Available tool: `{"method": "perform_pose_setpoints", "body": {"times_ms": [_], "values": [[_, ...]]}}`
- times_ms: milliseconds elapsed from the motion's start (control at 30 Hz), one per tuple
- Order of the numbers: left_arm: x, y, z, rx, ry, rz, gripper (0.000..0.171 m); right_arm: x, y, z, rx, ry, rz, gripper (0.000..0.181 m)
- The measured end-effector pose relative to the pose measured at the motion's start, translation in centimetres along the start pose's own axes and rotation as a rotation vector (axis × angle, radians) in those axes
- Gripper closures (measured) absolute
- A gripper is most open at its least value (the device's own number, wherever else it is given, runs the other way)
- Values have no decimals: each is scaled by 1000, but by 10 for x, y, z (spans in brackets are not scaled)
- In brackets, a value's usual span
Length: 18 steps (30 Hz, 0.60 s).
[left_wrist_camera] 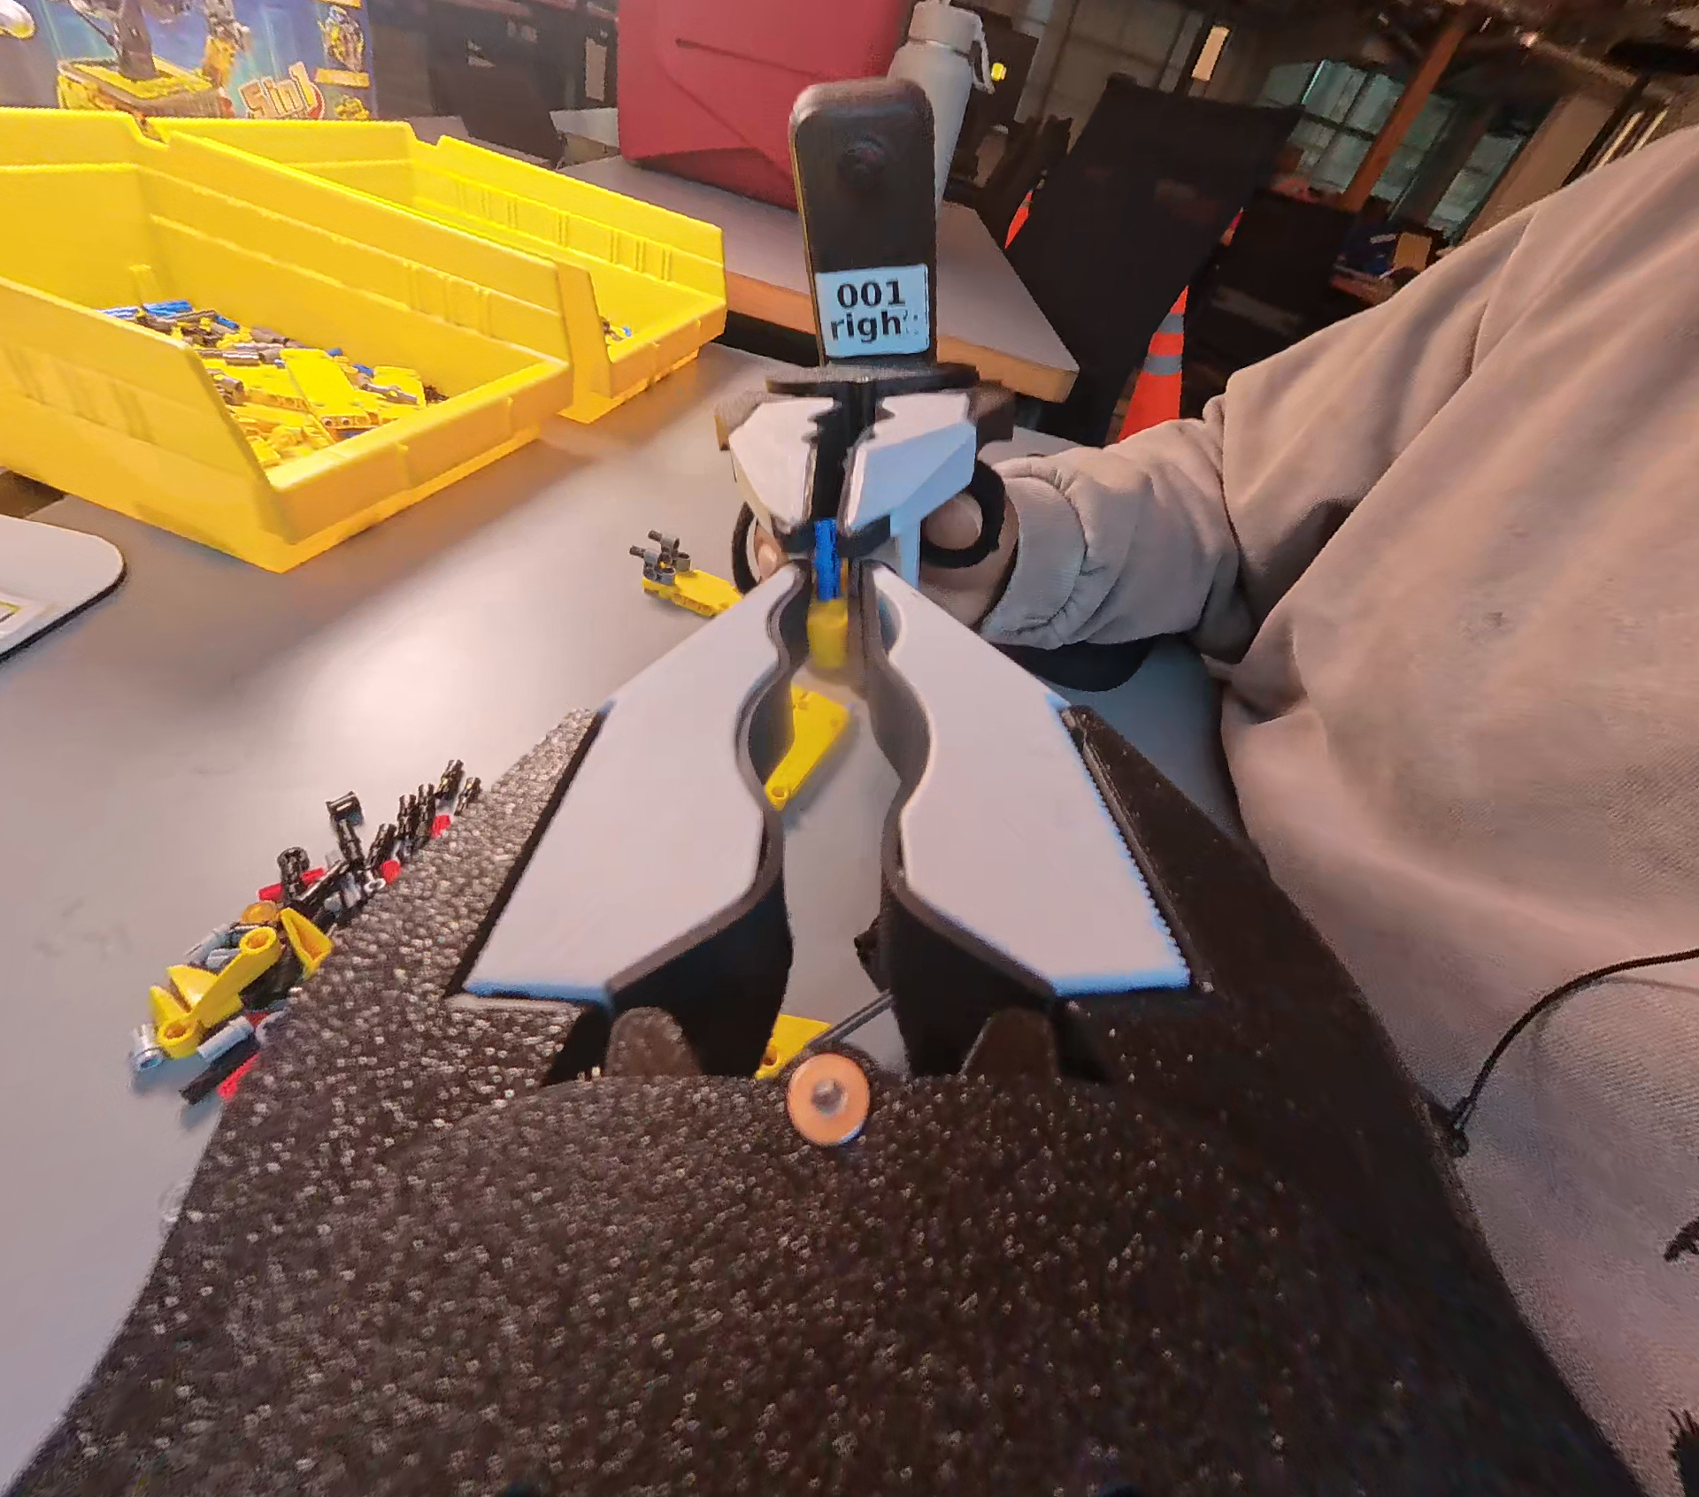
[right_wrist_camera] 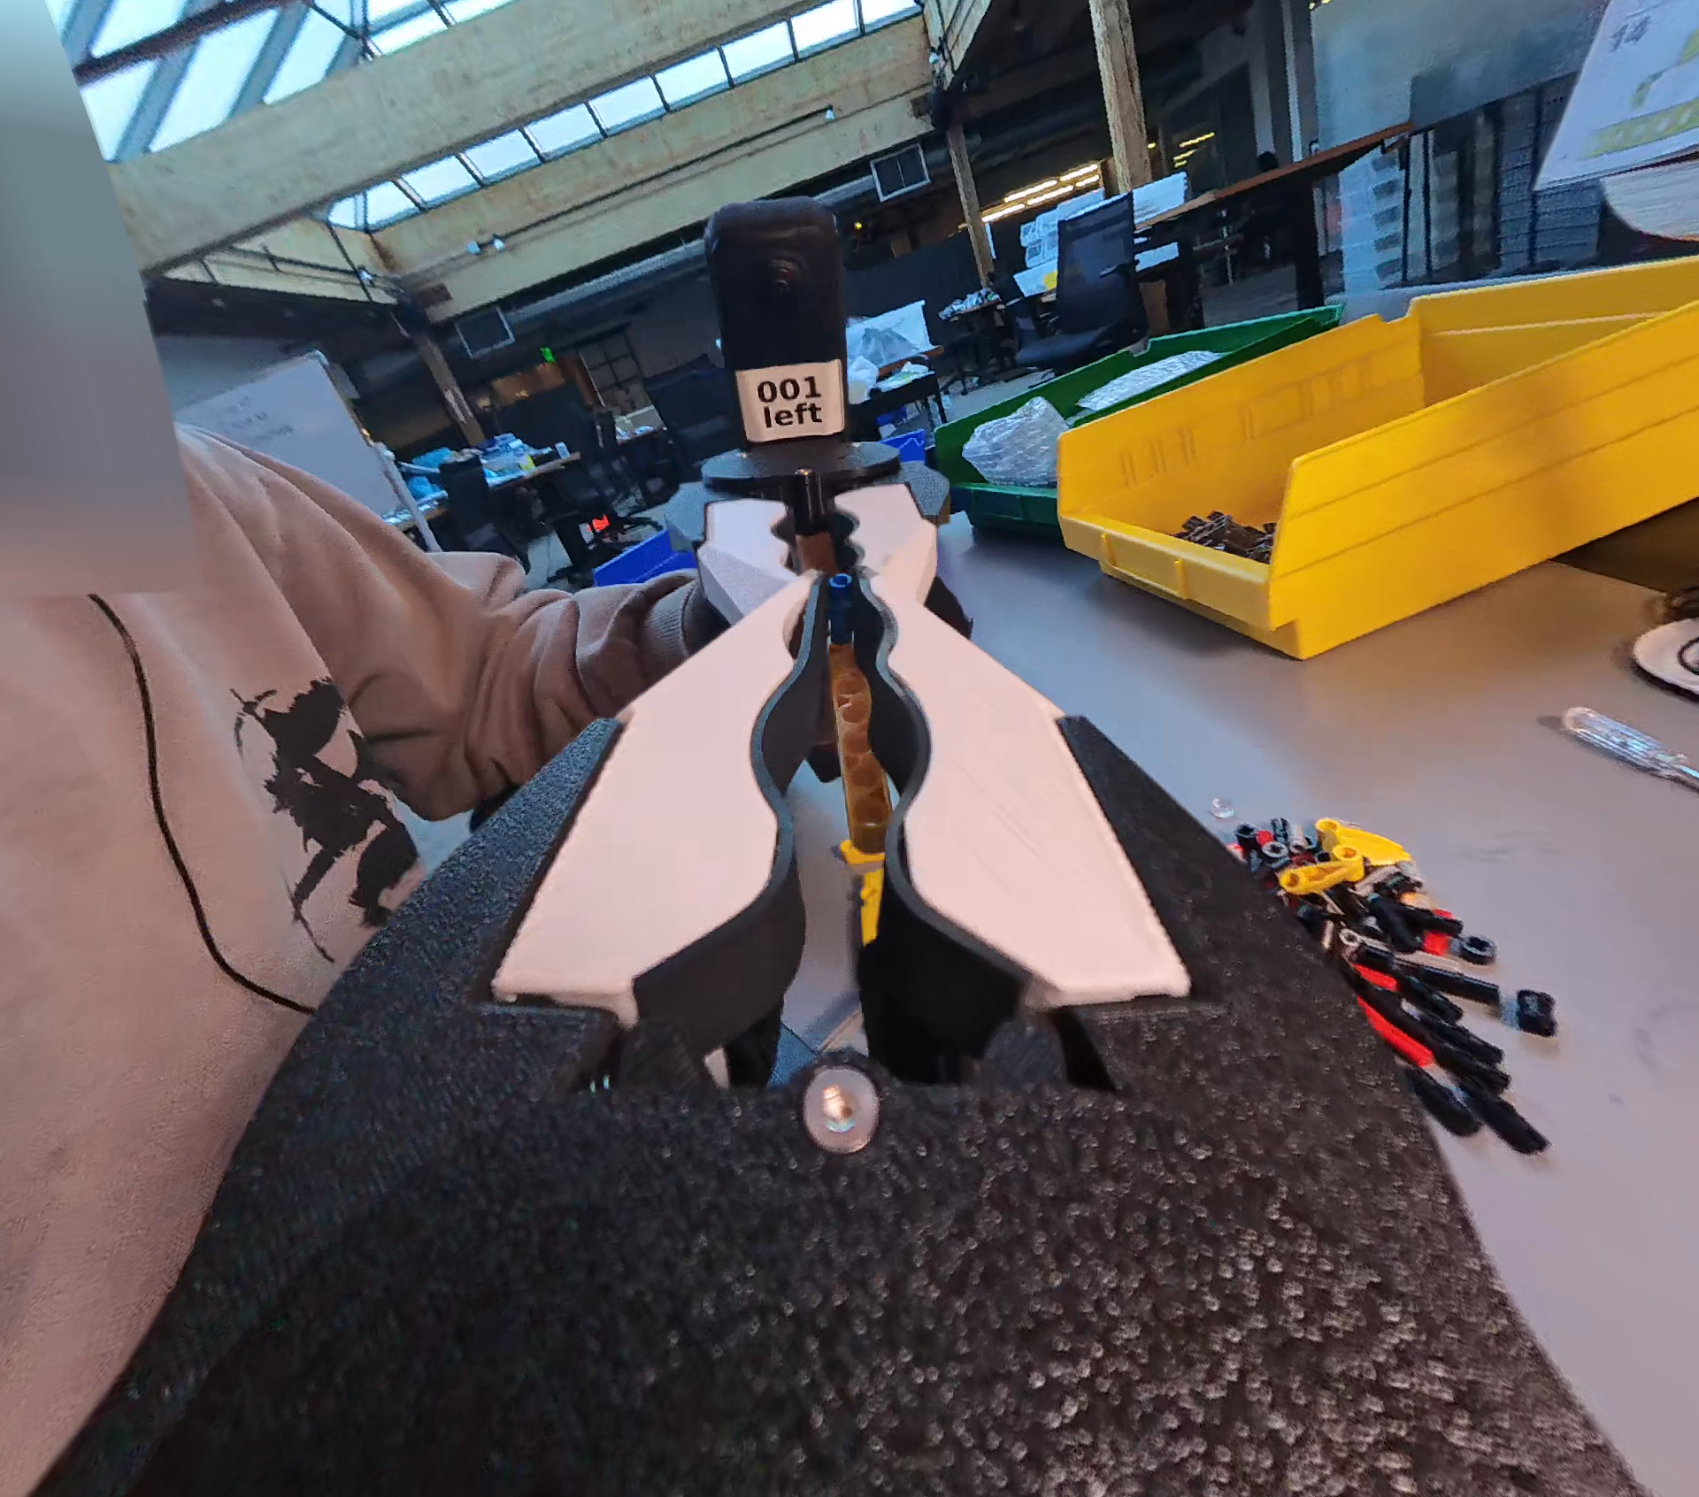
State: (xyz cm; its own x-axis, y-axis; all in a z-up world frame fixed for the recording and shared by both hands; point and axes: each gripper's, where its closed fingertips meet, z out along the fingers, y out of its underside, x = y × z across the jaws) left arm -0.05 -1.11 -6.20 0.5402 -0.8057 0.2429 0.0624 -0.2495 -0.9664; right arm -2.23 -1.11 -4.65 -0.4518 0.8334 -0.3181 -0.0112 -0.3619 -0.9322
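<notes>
A: What do the two grippers hold?

B: The left gripper (left_wrist_camera: 832, 607) has its fingers closed on a yellow studded plastic beam (left_wrist_camera: 809, 736) at frame centre. The right gripper (right_wrist_camera: 841, 598) meets it tip to tip, fingers pinched on a short blue plastic pin (left_wrist_camera: 827, 547), apparently lined up with the beam's end.

A: And around them?

B: Loose black, red and yellow plastic parts (left_wrist_camera: 303, 910) lie lower left on the grey desk (left_wrist_camera: 368, 671); a yellow plastic bin (left_wrist_camera: 303, 432) sits upper left.

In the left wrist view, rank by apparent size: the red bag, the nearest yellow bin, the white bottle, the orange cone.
1. Nearest yellow bin, though it lies closest to the camera.
2. Red bag.
3. Orange cone and white bottle: alike, both partly hidden, unranked.
</notes>
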Motion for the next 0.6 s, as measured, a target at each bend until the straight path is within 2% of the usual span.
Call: {"method": "perform_pose_setpoints", "body": {"times_ms": [267,333,367,433,600], "values": [[2,4,-3,-61,-10,68,165,-4,5,1,0,-20,-3,178],[1,7,-3,-76,-23,85,152,-5,0,0,27,-19,-4,178],[1,8,-2,-82,-29,93,152,-5,-3,-1,37,-23,-3,178],[3,4,-2,-60,-24,91,163,-7,-1,0,12,-19,-40,178],[5,6,-2,-85,-24,111,165,-10,1,1,3,-24,-69,178]]}}
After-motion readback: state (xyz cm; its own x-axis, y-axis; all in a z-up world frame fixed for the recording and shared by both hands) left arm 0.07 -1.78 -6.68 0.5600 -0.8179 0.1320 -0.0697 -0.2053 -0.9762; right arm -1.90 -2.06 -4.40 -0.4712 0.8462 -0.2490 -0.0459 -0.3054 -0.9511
